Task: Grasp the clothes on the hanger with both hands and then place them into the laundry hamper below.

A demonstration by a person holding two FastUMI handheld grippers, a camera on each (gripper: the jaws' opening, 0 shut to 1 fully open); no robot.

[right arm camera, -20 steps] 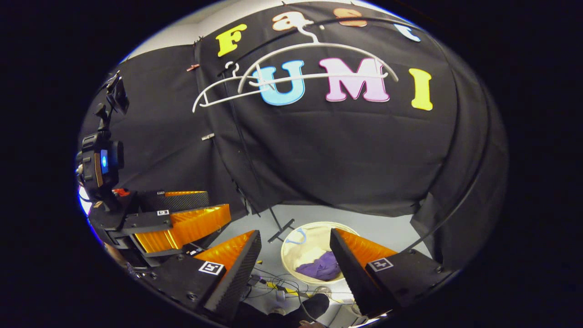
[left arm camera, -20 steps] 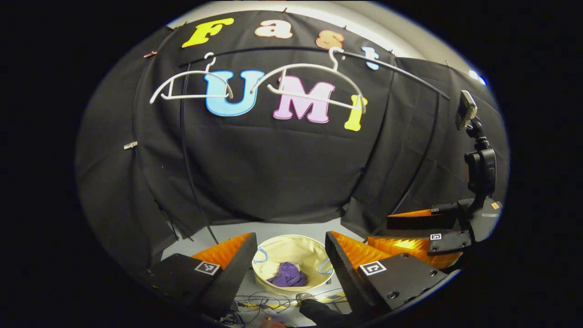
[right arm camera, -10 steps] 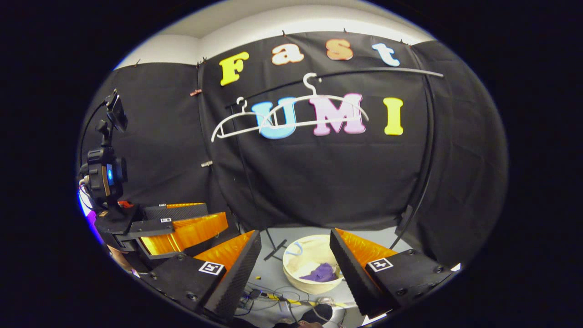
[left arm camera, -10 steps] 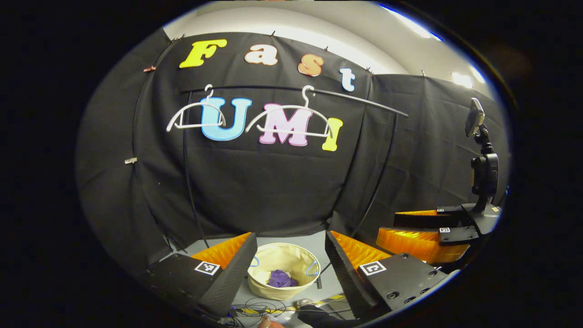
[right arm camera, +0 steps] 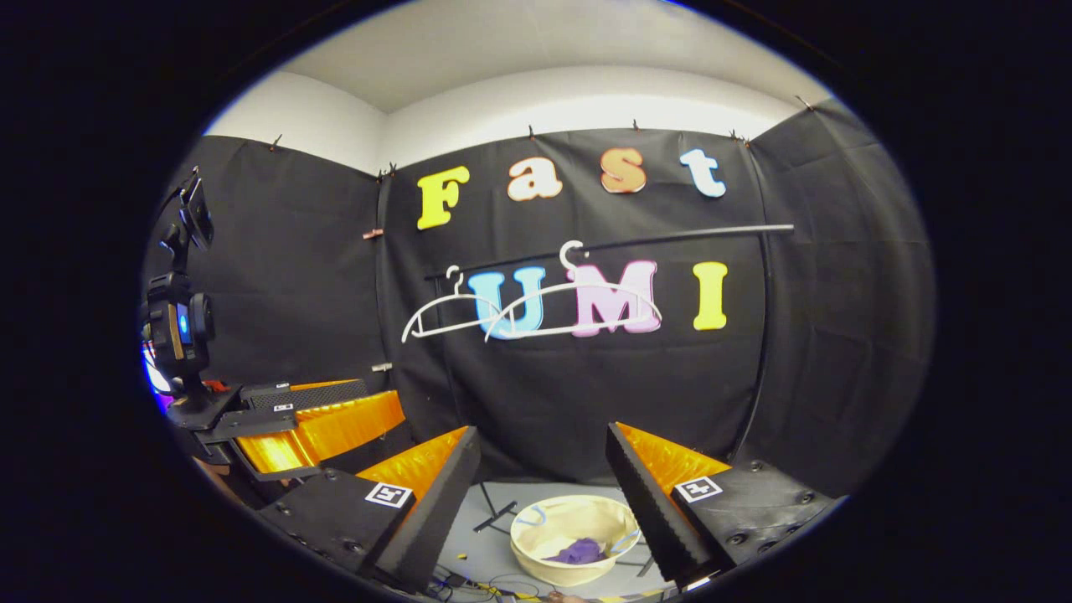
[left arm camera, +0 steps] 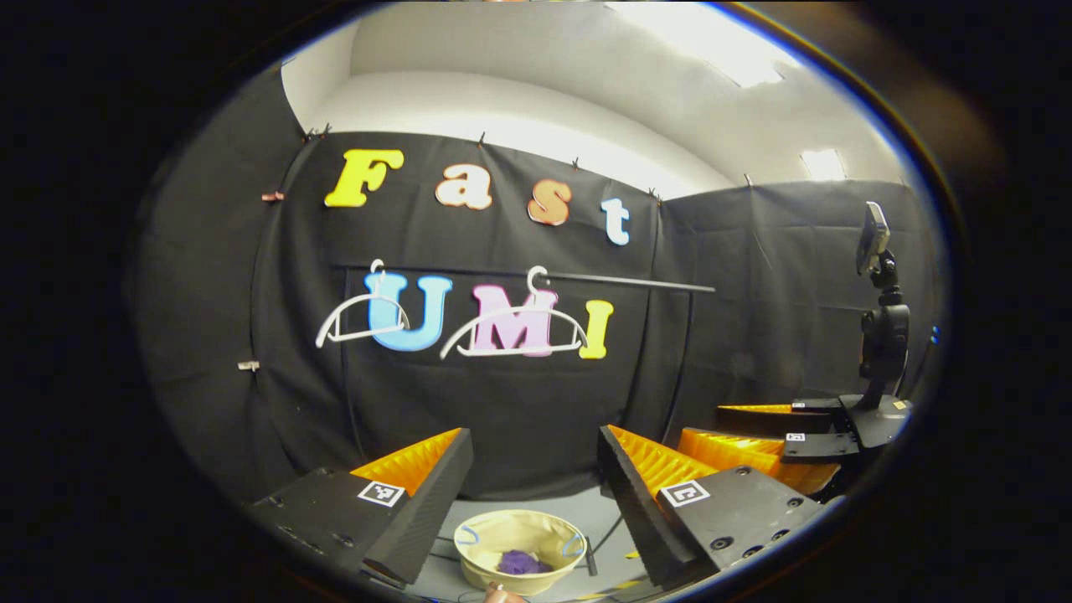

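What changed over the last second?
Both grippers pulled back and up from the rail: hangers and hamper now look smaller and sit lower in both views. Nothing was taken or released. As before: left gripper and right gripper open and empty, hangers bare, purple cloth in the hamper.

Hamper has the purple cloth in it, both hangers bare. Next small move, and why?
Probably none beyond resting: the purple cloth lies in the hamper, both white hangers hang bare, and both tongs, left and right, are open and empty. I'd hold them apart and stop.
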